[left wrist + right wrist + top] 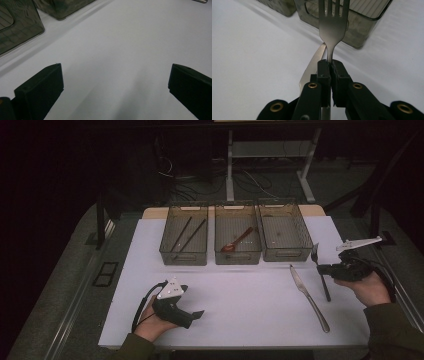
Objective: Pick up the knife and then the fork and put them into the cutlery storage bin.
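Note:
My right gripper [321,268] [329,63] is shut on the neck of a metal fork [315,254] [333,27], just below the tines. The fork is held a little above the white table top [240,295], its tines pointing toward the right-hand bin [285,236] [362,32]. A metal knife [309,296] [312,67] lies flat on the table just left of the fork and under the jaws. My left gripper [194,315] [115,75] rests near the front left of the table, open, with bare table between its fingers [40,92].
Three see-through bins stand in a row at the back. The left bin [184,236] [17,27] holds two chopsticks [187,234], the middle bin [238,236] a reddish spoon [237,241]. The table's front edge runs just beyond both hands.

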`<move>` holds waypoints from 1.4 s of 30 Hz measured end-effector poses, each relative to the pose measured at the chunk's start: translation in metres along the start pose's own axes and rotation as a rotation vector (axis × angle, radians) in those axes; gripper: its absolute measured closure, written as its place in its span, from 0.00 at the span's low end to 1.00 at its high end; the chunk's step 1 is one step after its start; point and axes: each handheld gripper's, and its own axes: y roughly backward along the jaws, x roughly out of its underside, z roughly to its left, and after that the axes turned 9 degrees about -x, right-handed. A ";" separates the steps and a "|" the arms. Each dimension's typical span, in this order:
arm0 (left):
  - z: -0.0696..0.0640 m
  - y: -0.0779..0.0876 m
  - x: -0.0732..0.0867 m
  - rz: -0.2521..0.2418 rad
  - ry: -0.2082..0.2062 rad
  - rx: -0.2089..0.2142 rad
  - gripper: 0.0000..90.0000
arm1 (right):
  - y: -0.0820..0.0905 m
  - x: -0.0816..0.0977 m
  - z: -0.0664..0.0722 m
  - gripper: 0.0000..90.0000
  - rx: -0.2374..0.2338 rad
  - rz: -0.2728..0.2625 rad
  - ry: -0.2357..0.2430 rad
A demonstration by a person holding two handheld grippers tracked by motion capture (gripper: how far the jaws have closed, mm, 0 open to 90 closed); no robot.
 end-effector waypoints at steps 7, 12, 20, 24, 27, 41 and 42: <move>0.000 -0.001 0.000 -0.002 0.003 0.007 0.00 | 0.003 -0.004 -0.001 0.94 -0.020 -0.052 -0.008; 0.000 0.000 0.000 -0.005 0.004 0.008 0.00 | 0.005 -0.008 -0.001 0.94 -0.030 -0.078 -0.010; 0.001 0.000 0.000 -0.009 0.006 0.007 0.00 | 0.006 -0.021 0.001 0.94 -0.036 -0.100 -0.002; 0.001 0.001 0.001 -0.009 0.005 0.008 0.00 | 0.006 -0.030 0.002 0.94 -0.033 -0.118 0.001; 0.001 0.001 0.001 -0.007 0.003 0.008 0.00 | 0.007 -0.038 0.001 0.94 -0.032 -0.130 0.006; 0.002 0.001 0.001 -0.008 0.003 0.010 0.00 | 0.014 -0.089 -0.002 0.94 0.004 -0.165 0.028; 0.002 0.001 0.001 -0.008 0.003 0.010 0.00 | 0.014 -0.093 -0.002 0.94 0.008 -0.164 0.035</move>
